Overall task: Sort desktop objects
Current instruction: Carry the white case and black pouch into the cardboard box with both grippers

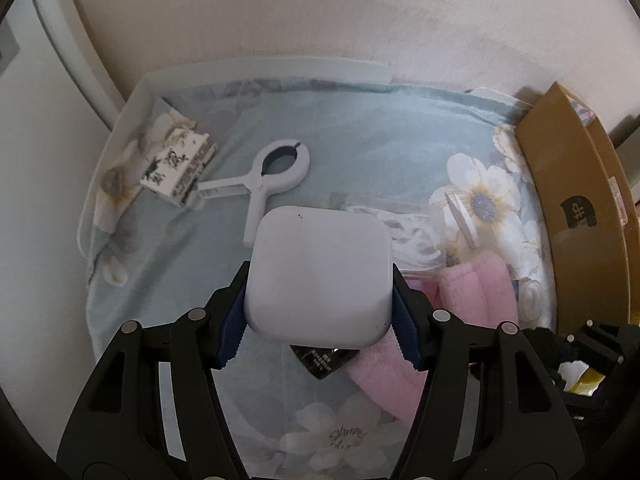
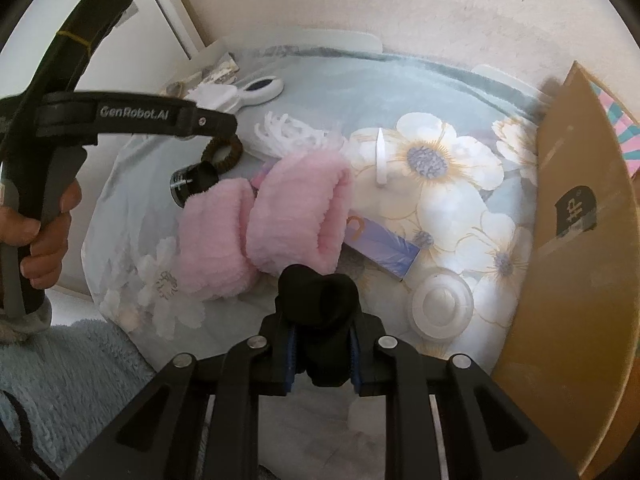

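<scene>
My left gripper (image 1: pixel 319 320) is shut on a white rounded square box (image 1: pixel 320 272) and holds it above the floral cloth (image 1: pixel 360 144). In the right wrist view the box (image 2: pixel 214 96) shows at the tip of the left tool (image 2: pixel 132 118). My right gripper (image 2: pixel 322 354) is shut on a black soft object (image 2: pixel 320 300), held low over the cloth. A pink fluffy band (image 2: pixel 272 224) lies just ahead of it, also seen in the left wrist view (image 1: pixel 472 292). A black cylinder (image 2: pixel 192 180) and a brown hair tie (image 2: pixel 222 153) lie beyond.
A white ring clip (image 1: pixel 276 172) and a printed small box (image 1: pixel 178 166) lie at the far left. A white cord bundle (image 2: pixel 296 132), white stick (image 2: pixel 382 156), blue card box (image 2: pixel 384 248) and clear round lid (image 2: pixel 442 306) lie around. A cardboard box (image 2: pixel 572 260) stands at the right.
</scene>
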